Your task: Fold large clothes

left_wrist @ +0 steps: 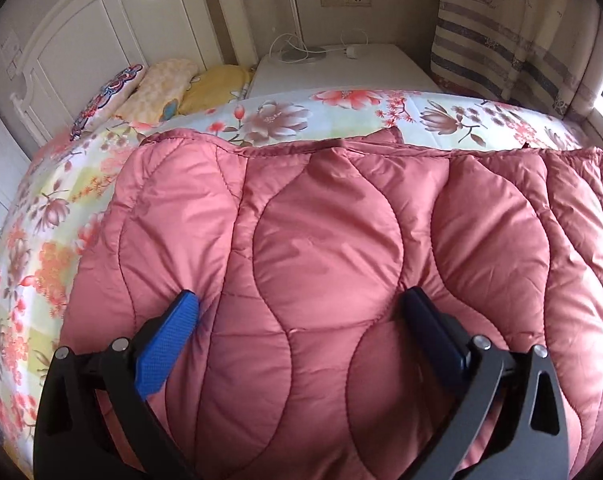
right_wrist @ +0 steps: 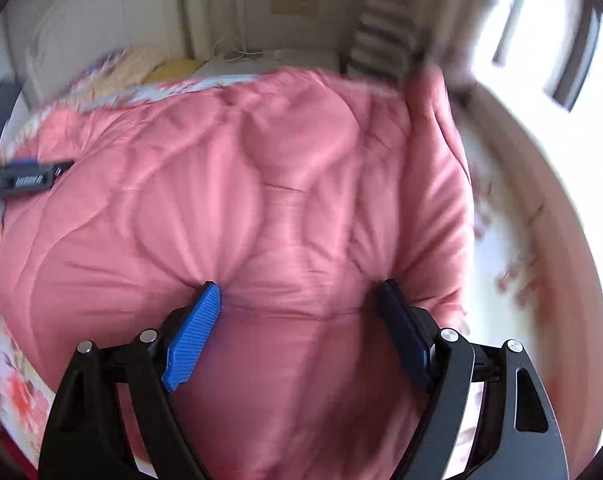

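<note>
A large pink quilted padded garment [left_wrist: 329,216] lies spread over the floral bed sheet [left_wrist: 41,240]. My left gripper [left_wrist: 300,296] stands wide open with its blue fingertips resting on the garment's near part, a broad panel of fabric between them. In the blurred right wrist view the same garment [right_wrist: 261,168] bulges up between the fingers of my right gripper [right_wrist: 299,286]. That gripper is open and its fingertips dent the fabric, with creases radiating from them. A black part of the other gripper [right_wrist: 25,179] shows at the left edge.
Pillows [left_wrist: 161,88] lie against the white headboard [left_wrist: 81,40] at the back left. A white nightstand [left_wrist: 333,68] with a cable stands behind the bed. A striped curtain [left_wrist: 501,40] hangs at the right beside a bright window [right_wrist: 541,40].
</note>
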The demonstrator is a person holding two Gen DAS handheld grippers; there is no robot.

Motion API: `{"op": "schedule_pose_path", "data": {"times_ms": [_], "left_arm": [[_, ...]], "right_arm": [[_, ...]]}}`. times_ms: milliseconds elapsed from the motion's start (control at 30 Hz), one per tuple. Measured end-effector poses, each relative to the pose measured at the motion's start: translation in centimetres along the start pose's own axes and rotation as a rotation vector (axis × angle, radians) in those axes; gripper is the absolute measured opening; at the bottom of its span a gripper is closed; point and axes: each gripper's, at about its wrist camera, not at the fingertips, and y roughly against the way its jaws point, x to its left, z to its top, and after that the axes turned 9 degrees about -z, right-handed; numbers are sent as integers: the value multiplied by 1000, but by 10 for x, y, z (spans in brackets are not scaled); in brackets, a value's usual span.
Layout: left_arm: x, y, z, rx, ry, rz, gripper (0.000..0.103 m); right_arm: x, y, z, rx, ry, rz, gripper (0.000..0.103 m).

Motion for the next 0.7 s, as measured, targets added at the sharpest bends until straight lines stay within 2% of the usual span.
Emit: {"op": "schedule_pose_path", "data": {"times_ms": [33, 67, 100, 200, 233, 267, 300, 333, 367, 433, 533, 600, 633, 700], "left_arm": [[2, -1, 0, -1, -1, 1, 101], [3, -2, -1, -4, 3, 0, 101], [3, -2, -1, -5, 3, 1, 101], [3, -1, -2, -12, 4, 3, 101], [3, -2, -2, -14, 4, 4, 101], [3, -2, -2, -15, 4, 4, 101], [4, -3, -1, -18, 5, 0, 101], [6, -3, -1, -20, 6, -7, 101], [6, -3, -1, -20, 7, -15, 101], [7, -4, -1, -22, 3, -17, 101], [8, -5, -1, -27, 7, -16, 101], [8, -5, -1, -32, 9, -17, 101], [9, -5, -1, -35, 10, -16, 101], [9, -5, -2, -37, 10, -15, 101]], "right_arm": [[-1, 5, 2, -8, 0, -10, 69], [1, 17, 2, -24, -3, -61, 64], [4, 30, 1, -42, -4, -85, 64], [25, 70, -13, -121, 58, -46, 65], [32, 75, -19, -126, 89, -68, 67], [37, 71, -28, -115, 130, -125, 69], [38, 59, -34, -83, 152, -176, 69], [35, 44, -41, -47, 154, -190, 72], [26, 31, -45, -43, 115, -129, 73], [14, 28, -40, -29, 74, -69, 74], [9, 62, -38, -65, 45, -146, 69], [13, 89, -46, -119, 76, -108, 69], [16, 91, -52, -112, 94, -99, 69], [16, 67, -63, -44, 131, -145, 69]]}}
